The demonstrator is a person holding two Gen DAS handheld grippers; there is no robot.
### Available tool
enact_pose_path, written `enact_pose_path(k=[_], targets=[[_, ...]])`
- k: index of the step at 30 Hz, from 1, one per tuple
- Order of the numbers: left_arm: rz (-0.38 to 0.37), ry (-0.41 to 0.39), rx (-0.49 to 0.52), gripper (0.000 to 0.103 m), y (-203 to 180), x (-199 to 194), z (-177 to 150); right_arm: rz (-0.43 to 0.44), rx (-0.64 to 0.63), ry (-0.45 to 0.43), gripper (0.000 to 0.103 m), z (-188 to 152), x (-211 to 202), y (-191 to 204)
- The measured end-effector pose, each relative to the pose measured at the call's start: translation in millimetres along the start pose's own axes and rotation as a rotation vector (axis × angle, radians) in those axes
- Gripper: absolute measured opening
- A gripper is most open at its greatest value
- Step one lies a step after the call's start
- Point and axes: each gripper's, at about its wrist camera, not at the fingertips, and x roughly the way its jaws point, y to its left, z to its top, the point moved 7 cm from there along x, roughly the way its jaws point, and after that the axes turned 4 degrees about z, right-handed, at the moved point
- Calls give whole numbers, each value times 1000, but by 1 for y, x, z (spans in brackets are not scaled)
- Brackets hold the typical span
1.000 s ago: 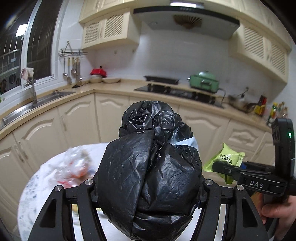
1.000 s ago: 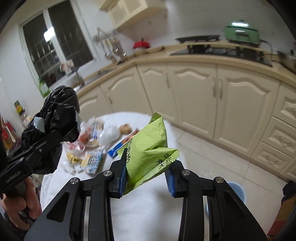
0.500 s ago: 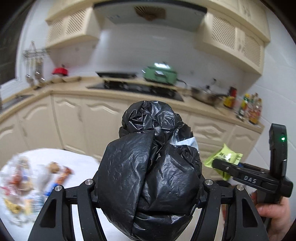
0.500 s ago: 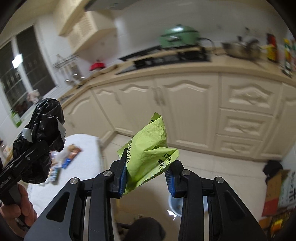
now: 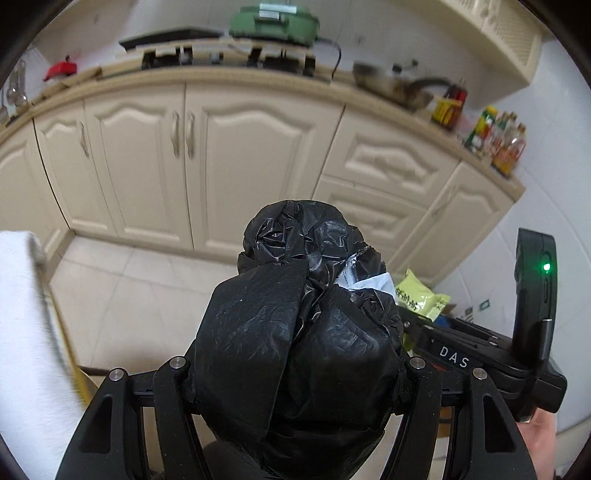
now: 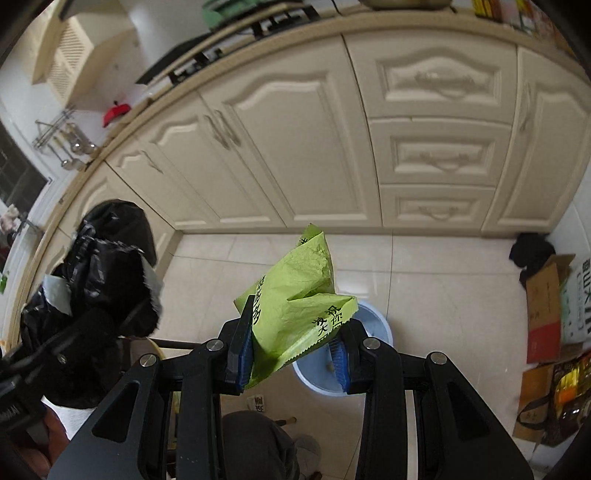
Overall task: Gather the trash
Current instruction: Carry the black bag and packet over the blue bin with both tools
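My left gripper is shut on a crumpled black trash bag that bulges up between its fingers, with a scrap of white paper showing on its right side. My right gripper is shut on a lime-green snack wrapper with black print, pinched between the blue pads. Both point down at the tiled floor. Just beyond the wrapper a round light-blue bin stands on the floor. The right wrist view has the black bag at its left, and the left wrist view has the green wrapper at its right.
Cream kitchen cabinets run along the back under a counter with a stove and a green pot. A white-clothed table edge is at the left. Cardboard boxes and bags stand at the right wall. A person's leg is below.
Both grippers swung away from the littered table toward the right and tilted down at the floor. The blue bin came into the right wrist view. Both grips stayed the same.
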Motion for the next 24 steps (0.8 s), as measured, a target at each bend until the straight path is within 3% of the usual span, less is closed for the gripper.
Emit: enact_pose_path(k=[4, 8, 10, 15, 20, 24], targets=[[3, 72, -6, 63, 2, 34, 7, -4, 27, 38, 35, -1, 23, -14], [-1, 143, -11, 65, 1, 81, 48, -10, 50, 60, 37, -1, 41, -24], [2, 182, -6, 73, -4, 107, 60, -10, 59, 68, 41, 0, 50, -30], [102, 225, 26, 99, 0, 146, 82, -32, 119, 68, 95, 0, 60, -48], [155, 206, 10, 101, 7, 143, 91, -49, 143, 64, 103, -5, 57, -56], [202, 154, 27, 101, 9, 123, 93, -68, 151, 68, 103, -9, 52, -56]])
